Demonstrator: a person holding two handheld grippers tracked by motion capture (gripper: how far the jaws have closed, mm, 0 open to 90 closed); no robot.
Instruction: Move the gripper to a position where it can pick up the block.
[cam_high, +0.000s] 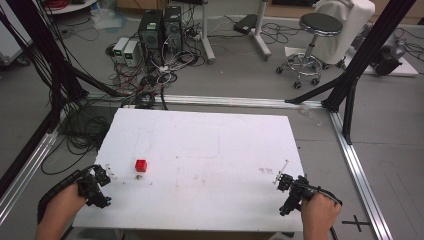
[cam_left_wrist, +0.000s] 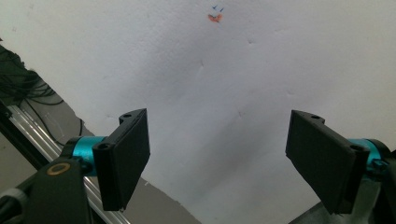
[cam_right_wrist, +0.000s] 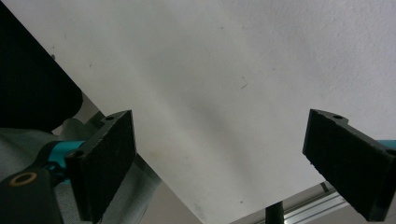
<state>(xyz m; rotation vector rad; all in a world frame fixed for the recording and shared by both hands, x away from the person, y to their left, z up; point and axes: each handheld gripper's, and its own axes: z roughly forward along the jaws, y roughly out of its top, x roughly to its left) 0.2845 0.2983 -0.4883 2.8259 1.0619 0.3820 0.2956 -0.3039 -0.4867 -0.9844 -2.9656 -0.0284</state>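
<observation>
Red cube (cam_high: 141, 165) seen from the high view just beyond the left gripper (cam_high: 101, 186), bare white worktop (cam_left_wrist: 233, 84) between wide-spread jaws in both gripper views, right gripper (cam_high: 288, 192) empty.

My black tongs (cam_high: 102, 181) with teal joints flank a small red cube (cam_high: 141, 165) on the white surface (cam_high: 210, 150).

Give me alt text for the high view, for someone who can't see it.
A white table seen from above holds one small red cube near its left front. A person's hands hold an open tool at each front corner, left tool nearest the cube, right tool far from it. Behind are cables, computers and a stool.
</observation>
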